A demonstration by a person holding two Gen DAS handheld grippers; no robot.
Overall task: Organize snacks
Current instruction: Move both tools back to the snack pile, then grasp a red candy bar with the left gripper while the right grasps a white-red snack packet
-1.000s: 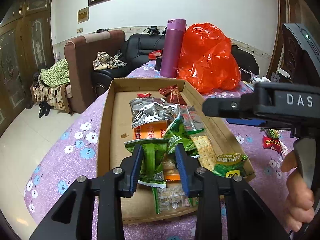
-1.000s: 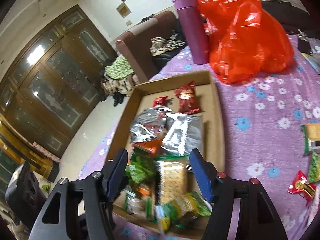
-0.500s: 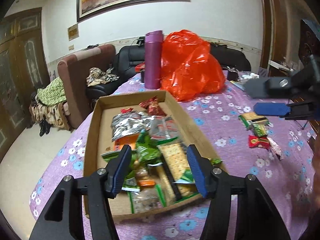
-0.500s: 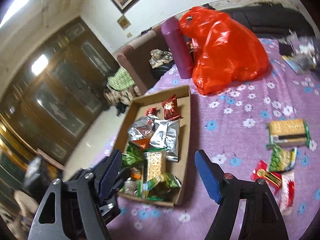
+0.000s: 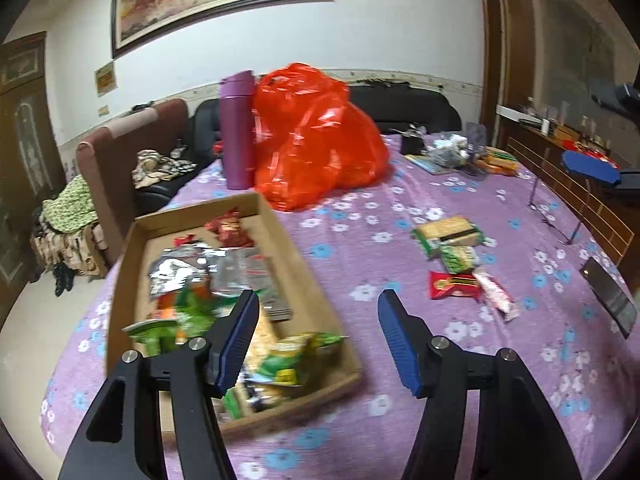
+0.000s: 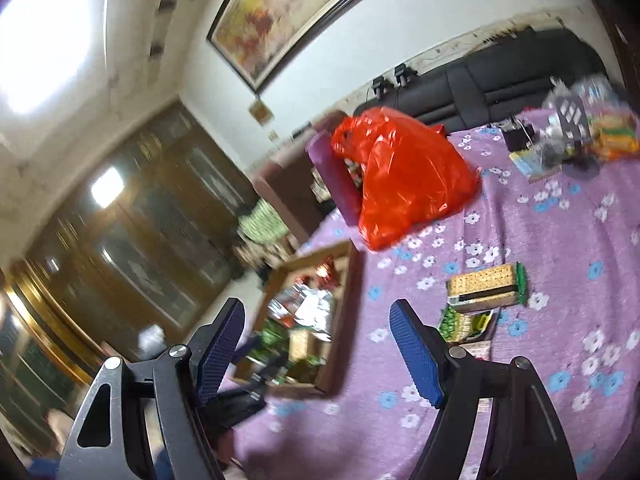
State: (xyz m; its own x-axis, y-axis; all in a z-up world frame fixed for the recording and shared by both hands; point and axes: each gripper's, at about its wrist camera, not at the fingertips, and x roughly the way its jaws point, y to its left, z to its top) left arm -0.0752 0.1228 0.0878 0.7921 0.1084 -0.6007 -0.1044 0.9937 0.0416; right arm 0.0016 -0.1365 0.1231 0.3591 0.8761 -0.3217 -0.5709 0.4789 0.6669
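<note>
A cardboard tray [image 5: 132, 248] holds several snack packets, among them a silver packet [image 5: 180, 272] and green ones at its near end. My left gripper [image 5: 318, 300] hovers above the tray's right rim; its jaws are opening and nothing is between them. Loose on the purple flowered cloth to the right lie a cracker pack [image 5: 448, 230], a green packet [image 5: 458, 258], a red packet [image 5: 454, 284] and a pale pink one [image 5: 496, 296]. My right gripper [image 6: 316, 306] is open and empty, raised over the cloth between the tray [image 6: 344, 280] and the cracker pack [image 6: 484, 284].
A red plastic bag [image 5: 316, 140] and a purple flask [image 5: 238, 128] stand beyond the tray. Small clutter [image 5: 452, 152] sits at the table's far end, a dark flat slab [image 5: 608, 296] near its right edge. An armchair and a black sofa lie past the table's left side.
The left gripper let go of the green packet in the tray, opened, drew back and swung right. The right gripper left the tray, opened wider and moved right toward the loose snacks.
</note>
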